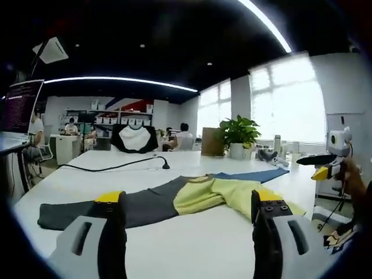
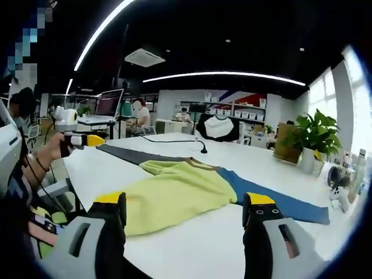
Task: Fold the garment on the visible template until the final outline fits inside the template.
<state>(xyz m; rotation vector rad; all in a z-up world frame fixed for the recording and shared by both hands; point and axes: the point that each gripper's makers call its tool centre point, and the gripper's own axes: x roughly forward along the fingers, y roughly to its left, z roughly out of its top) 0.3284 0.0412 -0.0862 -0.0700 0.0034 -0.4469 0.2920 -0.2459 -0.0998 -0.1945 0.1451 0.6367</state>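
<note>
Left gripper view has the left gripper (image 1: 189, 218) jaws wide apart and empty over the white table (image 1: 192, 250), the right gripper (image 2: 185, 220) likewise, while the yellow, grey and blue long-sleeved garment (image 2: 180, 192) lies spread flat ahead.

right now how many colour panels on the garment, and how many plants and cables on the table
garment panels: 3 - grey, yellow, blue
plant: 1
cable: 1
total: 5
</note>
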